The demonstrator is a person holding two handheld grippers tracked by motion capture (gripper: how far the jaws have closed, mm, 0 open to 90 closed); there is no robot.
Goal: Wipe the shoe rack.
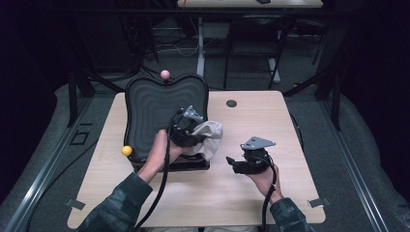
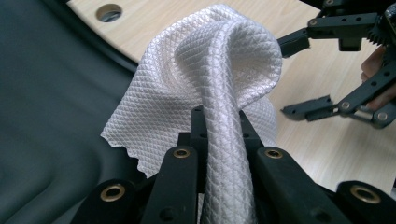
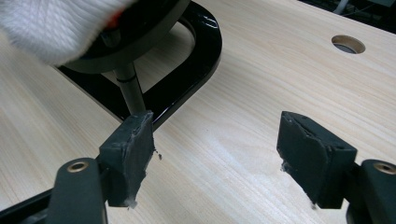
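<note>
The left gripper (image 1: 189,126) pinches a white waffle-weave cloth (image 2: 219,70) against the dark ribbed seat pad (image 1: 154,104); the right gripper (image 1: 234,161) hangs spread, empty (over the tabletop (image 1: 270,116)). The bunched cloth could slip free mid-wipe.

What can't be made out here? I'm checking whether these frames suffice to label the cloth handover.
- Cloth: its lower end, left gripper view, hidden between the left gripper jaws.
- Cloth's full spread: right gripper view, blurred and cut off by the top-left edge.
- Black stand: its base front, high view, covered by the left hand and cloth.
- Right gripper: open; its body is below the frame edge.
</note>
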